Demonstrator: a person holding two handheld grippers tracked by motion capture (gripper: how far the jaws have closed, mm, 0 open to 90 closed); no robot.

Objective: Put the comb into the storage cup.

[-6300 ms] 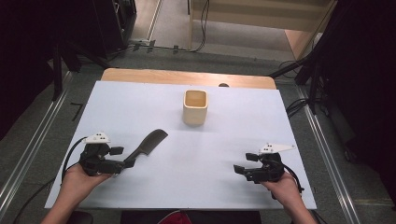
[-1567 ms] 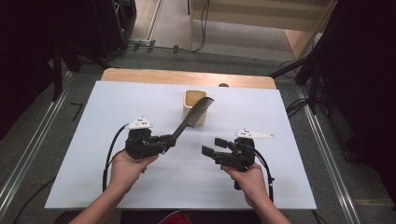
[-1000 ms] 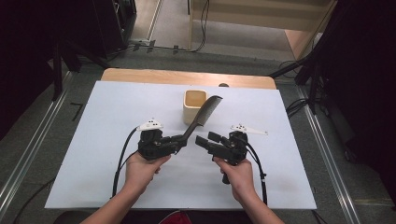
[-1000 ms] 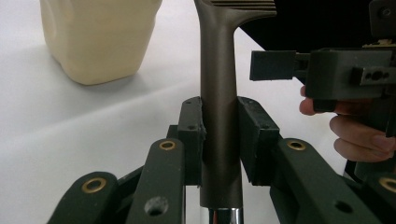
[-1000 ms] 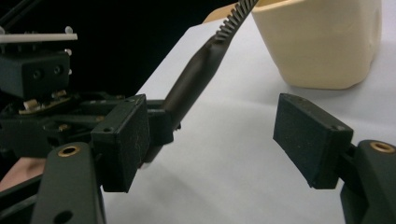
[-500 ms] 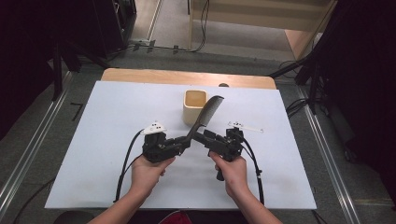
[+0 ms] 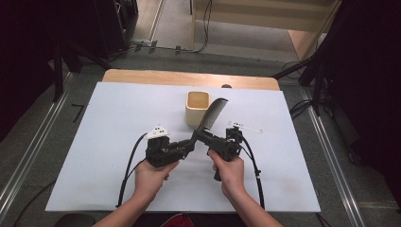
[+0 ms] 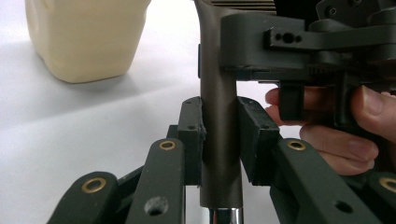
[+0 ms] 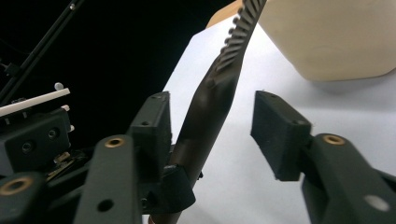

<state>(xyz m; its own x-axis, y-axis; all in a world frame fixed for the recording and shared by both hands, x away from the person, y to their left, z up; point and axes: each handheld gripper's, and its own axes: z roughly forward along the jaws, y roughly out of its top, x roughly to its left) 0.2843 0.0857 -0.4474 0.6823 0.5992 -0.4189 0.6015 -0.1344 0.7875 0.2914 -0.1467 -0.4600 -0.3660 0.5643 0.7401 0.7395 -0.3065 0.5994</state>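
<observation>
The left gripper (image 7: 189, 145) squeezes the handle of a dark brush (image 7: 213, 111), with a pad pressed on each side of the handle (image 8: 219, 126). The brush is up off the white table (image 7: 94, 132) and slants up toward the tan cup (image 7: 197, 107). Its toothed head is just beside the cup. The right gripper (image 7: 202, 136) has just been closing. The brush handle is between its jaws, touching one pad (image 9: 154, 126), while the other pad (image 9: 278, 133) is apart from it.
</observation>
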